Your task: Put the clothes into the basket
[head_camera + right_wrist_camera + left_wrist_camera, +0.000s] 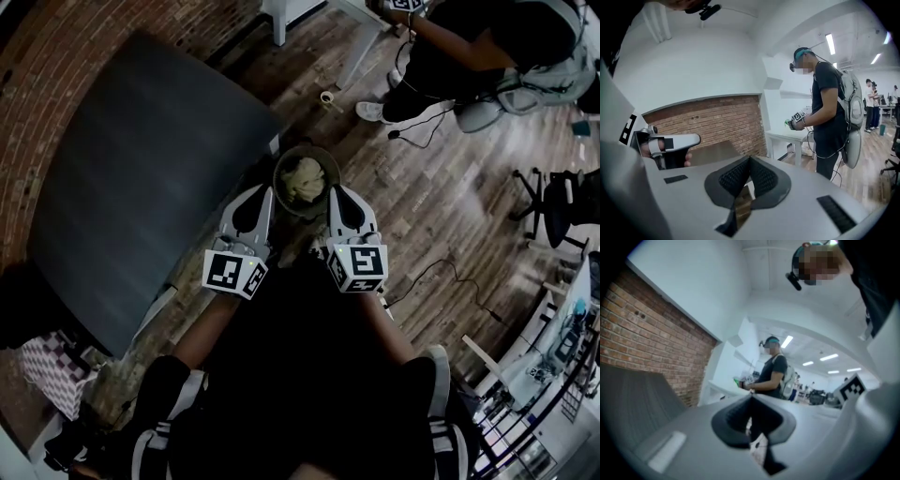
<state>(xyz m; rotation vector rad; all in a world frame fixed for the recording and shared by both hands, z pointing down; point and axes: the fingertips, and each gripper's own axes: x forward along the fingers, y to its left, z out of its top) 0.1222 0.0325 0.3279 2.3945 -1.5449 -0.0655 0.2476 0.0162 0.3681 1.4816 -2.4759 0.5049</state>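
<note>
In the head view a round dark basket [285,200] stands on the wooden floor with pale crumpled clothes [302,179] inside it. My left gripper [268,191] and right gripper [335,191] are raised side by side above it, one near each side of its rim, both pointing forward. In the left gripper view the left gripper [751,397] has its dark pads meeting at the tip, with nothing between them. The right gripper [750,158] in its own view is likewise shut and empty. Neither gripper view shows the basket.
A large dark grey table [131,197] fills the left, against a brick wall [56,56]. Another person [450,42] stands at a white table [787,137] ahead. Office chairs [555,202] and a floor cable [450,274] lie to the right. Checked fabric [47,370] sits lower left.
</note>
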